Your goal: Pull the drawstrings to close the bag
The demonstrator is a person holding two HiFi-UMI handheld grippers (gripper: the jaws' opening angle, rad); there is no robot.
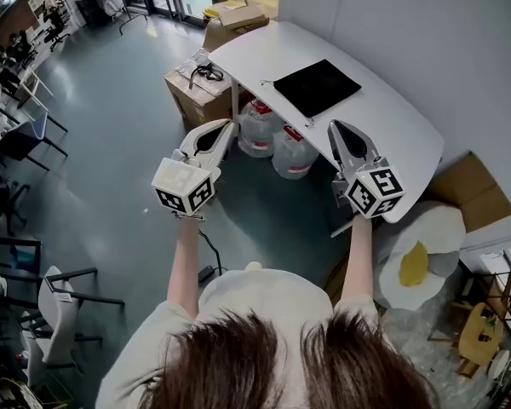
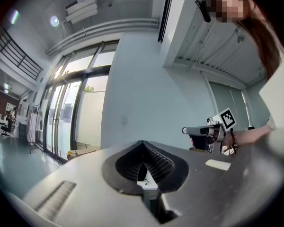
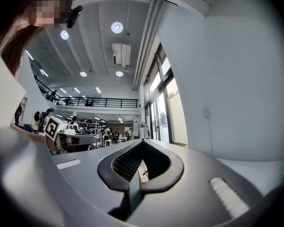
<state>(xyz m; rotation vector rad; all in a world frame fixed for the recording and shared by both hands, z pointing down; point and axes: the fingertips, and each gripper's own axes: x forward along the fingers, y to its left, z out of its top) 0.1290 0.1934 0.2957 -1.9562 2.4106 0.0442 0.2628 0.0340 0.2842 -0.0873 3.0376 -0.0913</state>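
A flat black drawstring bag [image 1: 317, 86] lies on the white table [image 1: 392, 135], with thin pale cords showing at its near-left edge. My left gripper [image 1: 230, 124] is held in the air left of the table's near edge, jaws shut and empty. My right gripper [image 1: 334, 125] is over the table's near edge, just short of the bag, also shut with nothing in it. The left gripper view shows closed jaws [image 2: 142, 144] aimed at a wall, with the right gripper [image 2: 206, 131] beside them. Closed jaws [image 3: 143, 144] also fill the right gripper view, with the left gripper [image 3: 68, 137] beside them.
Two large water jugs [image 1: 260, 126] [image 1: 294, 153] stand under the table. Cardboard boxes [image 1: 200, 92] sit by its left end, and another box [image 1: 468, 190] is at the right. An egg-shaped cushion [image 1: 417, 262] lies on the floor at the right. Chairs [image 1: 60, 296] stand at the left.
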